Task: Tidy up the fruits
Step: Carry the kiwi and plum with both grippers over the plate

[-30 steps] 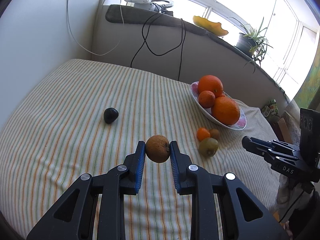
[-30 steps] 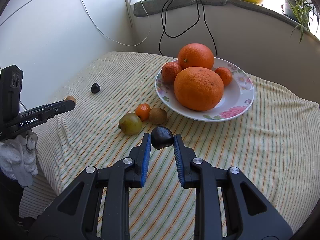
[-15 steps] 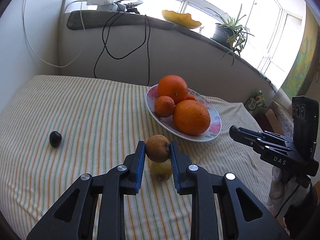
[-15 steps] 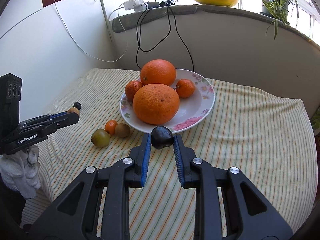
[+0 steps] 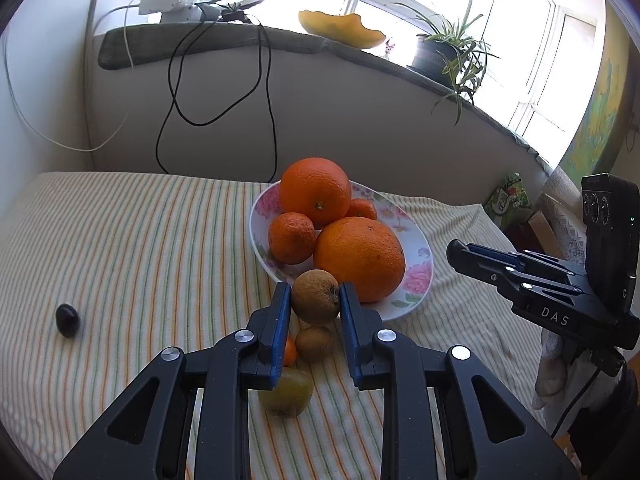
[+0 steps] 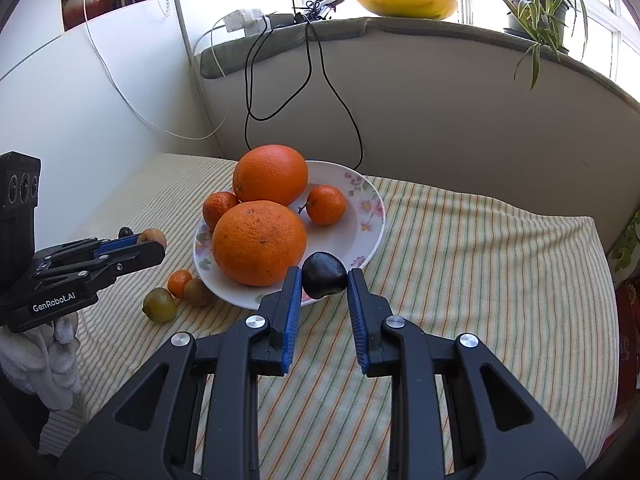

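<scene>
Left tongs clamp brown wrinkled fruit above plate near edge; right tongs clamp dark plum over plate rim. Striped worktop carries plate; two big oranges fill it. Both held fruits likely light, soft-skinned, bruisable; side grip at widest girth suits.

At the frame's centre our right gripper clamps a dark plum before the floral plate of oranges. At left, our left gripper pinches a brown fruit.
</scene>
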Demonstrator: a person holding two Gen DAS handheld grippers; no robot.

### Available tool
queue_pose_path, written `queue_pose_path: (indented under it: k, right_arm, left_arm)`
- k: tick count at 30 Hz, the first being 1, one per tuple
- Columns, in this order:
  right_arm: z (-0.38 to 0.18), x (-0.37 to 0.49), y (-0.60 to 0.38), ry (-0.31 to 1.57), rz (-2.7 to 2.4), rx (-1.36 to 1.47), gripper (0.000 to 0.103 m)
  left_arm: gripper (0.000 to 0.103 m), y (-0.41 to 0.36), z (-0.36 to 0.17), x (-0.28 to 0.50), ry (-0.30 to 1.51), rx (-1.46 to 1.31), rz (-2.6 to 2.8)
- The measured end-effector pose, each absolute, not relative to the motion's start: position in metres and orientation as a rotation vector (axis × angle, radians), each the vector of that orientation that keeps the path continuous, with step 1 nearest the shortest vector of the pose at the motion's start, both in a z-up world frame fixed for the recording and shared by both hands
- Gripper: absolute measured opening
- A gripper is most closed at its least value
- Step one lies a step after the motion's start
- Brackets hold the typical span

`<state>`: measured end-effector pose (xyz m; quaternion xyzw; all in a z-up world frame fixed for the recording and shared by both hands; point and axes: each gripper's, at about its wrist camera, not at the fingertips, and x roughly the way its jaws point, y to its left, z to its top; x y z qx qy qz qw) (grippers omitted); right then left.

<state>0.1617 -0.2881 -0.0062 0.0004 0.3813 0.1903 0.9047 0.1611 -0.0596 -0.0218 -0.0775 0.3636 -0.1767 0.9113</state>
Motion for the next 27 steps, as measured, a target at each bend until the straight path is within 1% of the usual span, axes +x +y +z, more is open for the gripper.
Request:
queue_pose_path:
  k: [27]
  right_arm:
    - [-0.022,0.194,-0.284,0.821,0.4,0.003,0.024]
  left_arm:
    - [0.023,-0.067,-0.03,0.185,0.775,-0.14,-0.362]
